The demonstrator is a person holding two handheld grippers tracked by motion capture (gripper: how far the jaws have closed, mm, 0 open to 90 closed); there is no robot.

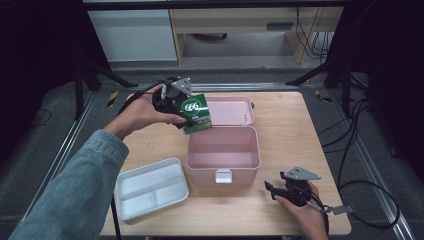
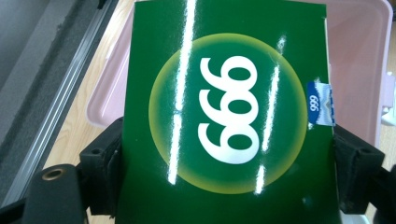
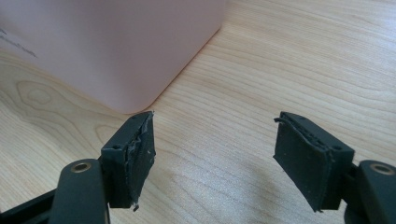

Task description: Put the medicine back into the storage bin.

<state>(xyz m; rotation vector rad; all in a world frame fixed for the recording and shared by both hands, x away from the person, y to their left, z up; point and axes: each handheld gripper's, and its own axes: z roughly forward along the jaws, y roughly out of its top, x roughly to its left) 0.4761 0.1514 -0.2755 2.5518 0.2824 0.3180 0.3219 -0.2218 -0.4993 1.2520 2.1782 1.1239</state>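
Left gripper (image 1: 186, 114) clamps green box (image 1: 197, 113); white tray (image 1: 151, 188) aside.

Green box (image 2: 229, 121) hides most of the pink case (image 2: 359, 56); its small label's (image 2: 320, 103) print is unreadable.

This looks like a lab or recording studio. A small light wooden counter (image 1: 290, 120) stands on grey carpet between black tripod legs (image 1: 320, 70) and metal floor rails (image 1: 65, 145). Loose black cables (image 1: 360, 145) trail across the floor, and pale cabinets (image 1: 135, 35) line the back.
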